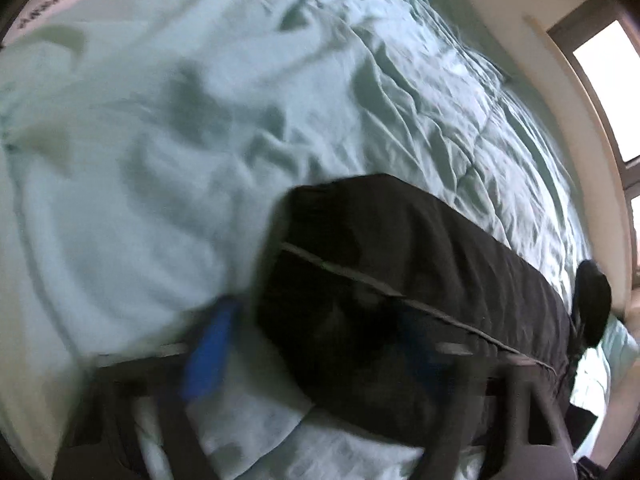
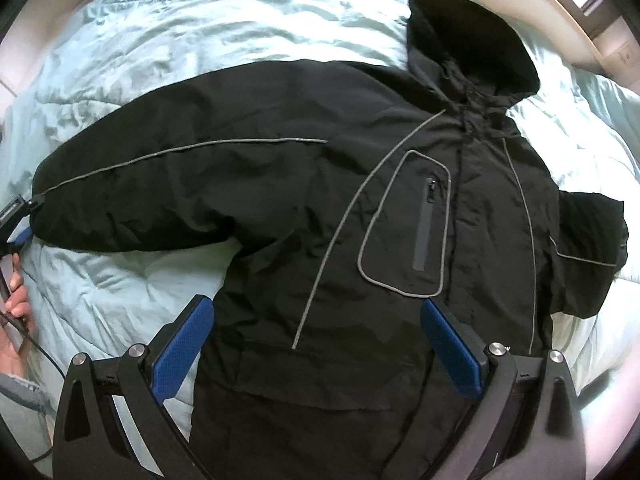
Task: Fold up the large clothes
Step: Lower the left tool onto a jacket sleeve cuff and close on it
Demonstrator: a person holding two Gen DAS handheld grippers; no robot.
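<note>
A black hooded jacket (image 2: 320, 208) with grey piping lies front up on the pale green bed cover (image 2: 160, 32). Its hood (image 2: 472, 36) points to the far right, and one long sleeve (image 2: 152, 184) stretches left. My right gripper (image 2: 316, 320) is open and empty, hovering above the jacket's lower body. My left gripper (image 2: 18, 220) is at the sleeve's cuff at the far left edge. In the blurred left wrist view the sleeve end (image 1: 380, 272) lies between the blue pads (image 1: 208, 352), which stand wide apart; whether they grip it is unclear.
The bed cover (image 1: 200, 120) is rumpled all around the jacket. A cream wall (image 1: 520, 60) and a window (image 1: 612, 80) run along the bed's far side. A person's hand (image 2: 18, 304) holds the left gripper's handle at the left edge.
</note>
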